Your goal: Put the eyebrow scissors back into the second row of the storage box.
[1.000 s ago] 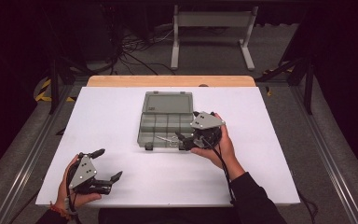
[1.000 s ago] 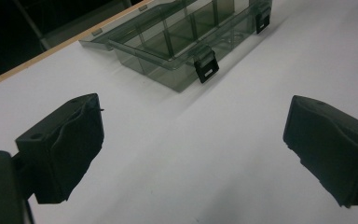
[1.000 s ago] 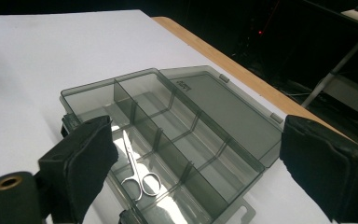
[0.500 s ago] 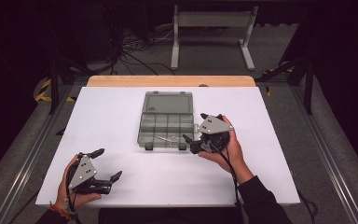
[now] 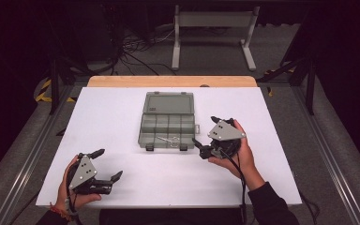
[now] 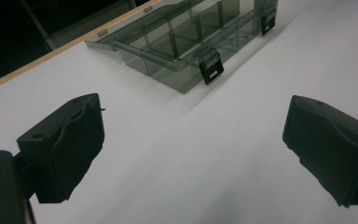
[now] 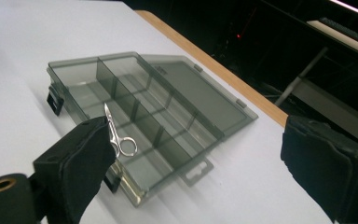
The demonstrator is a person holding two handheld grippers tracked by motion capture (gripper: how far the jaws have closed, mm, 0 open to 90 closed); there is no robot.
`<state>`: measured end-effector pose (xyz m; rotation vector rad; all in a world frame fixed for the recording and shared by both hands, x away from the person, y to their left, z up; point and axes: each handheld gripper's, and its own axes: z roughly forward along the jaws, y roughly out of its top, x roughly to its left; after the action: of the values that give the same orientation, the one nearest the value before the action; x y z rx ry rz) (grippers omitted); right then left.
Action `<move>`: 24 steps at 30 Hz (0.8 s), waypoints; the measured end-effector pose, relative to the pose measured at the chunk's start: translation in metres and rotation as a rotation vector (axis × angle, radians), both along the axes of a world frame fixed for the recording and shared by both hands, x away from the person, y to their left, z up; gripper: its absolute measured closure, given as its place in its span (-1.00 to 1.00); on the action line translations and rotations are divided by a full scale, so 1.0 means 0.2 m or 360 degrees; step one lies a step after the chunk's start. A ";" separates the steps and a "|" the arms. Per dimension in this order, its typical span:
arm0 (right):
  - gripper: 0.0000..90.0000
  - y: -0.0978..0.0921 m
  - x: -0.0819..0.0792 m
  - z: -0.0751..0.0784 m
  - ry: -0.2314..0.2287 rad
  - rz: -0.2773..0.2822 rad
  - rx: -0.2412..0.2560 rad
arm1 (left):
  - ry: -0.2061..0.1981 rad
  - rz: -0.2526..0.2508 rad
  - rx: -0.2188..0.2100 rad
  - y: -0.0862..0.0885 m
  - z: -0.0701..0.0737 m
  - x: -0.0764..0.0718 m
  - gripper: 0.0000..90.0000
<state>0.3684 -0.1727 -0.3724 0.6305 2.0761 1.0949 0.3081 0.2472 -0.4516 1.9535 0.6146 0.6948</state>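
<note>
White table [image 5: 122, 117], clear grey organiser box [image 5: 168, 123] sits near its middle, lid swung open flat toward the far edge, two black latches on the near wall. Small metal scissors [image 5: 168, 139] lie in the box's near row of compartments, toward the right end; in the right gripper view the scissors [image 7: 116, 133] rest across the dividers, finger loops toward the camera, blades pointing away, and exactly which compartment they sit in is hard to call. Right gripper [image 5: 206, 136] is held in the person's right hand [image 5: 236, 152] just right of the box's near right corner, jaws pointing left at the box, spread wide apart with nothing between them; from its own camera the right gripper [image 7: 191, 158] shows both black pads far apart, the left pad overlapping the box's near edge in frame, probably not touching it. Left gripper [image 5: 105, 164] is in the left hand [image 5: 75, 187] at the near left of the table, well apart from the box, jaws also gaping and empty; the left gripper view shows the left gripper [image 6: 193, 135] over bare white table with the box [image 6: 191, 42] farther ahead, latches facing it.
</note>
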 end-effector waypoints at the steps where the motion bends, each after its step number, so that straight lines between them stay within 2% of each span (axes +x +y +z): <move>1: -0.79 -0.01 -0.01 0.00 0.0004 -0.0006 -0.0004 | 0.0005 -0.0003 -0.0009 0.00 0.00 0.00 -0.86; 7: -0.79 -0.08 -0.05 -0.01 0.0005 -0.0040 0.0012 | -0.0015 -0.0010 0.0005 0.00 0.00 -0.01 -0.87; 9: -0.79 -0.11 -0.07 -0.02 0.0004 -0.0045 0.0035 | -0.0012 -0.0010 -0.0007 0.00 0.01 -0.01 -0.88; 12: -0.79 -0.14 -0.10 -0.04 0.0012 -0.0053 0.0029 | -0.0008 -0.0018 -0.0006 0.01 0.01 -0.01 -0.88; 19: -0.81 -0.21 -0.14 -0.11 0.0016 -0.0124 -0.0069 | 0.0007 -0.0031 0.0021 0.00 0.00 0.00 -0.90; 20: -0.81 -0.23 -0.15 -0.12 0.0013 -0.0135 -0.0082 | 0.0010 -0.0030 0.0007 -0.01 0.00 0.00 -0.90; 24: -0.81 -0.27 -0.17 -0.16 0.0002 -0.0133 -0.0073 | 0.0013 -0.0027 0.0009 -0.01 0.00 0.00 -0.90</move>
<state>0.3336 -0.2264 -0.4048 0.6892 2.0514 0.9969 0.3090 0.2452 -0.4524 1.9653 0.6014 0.6791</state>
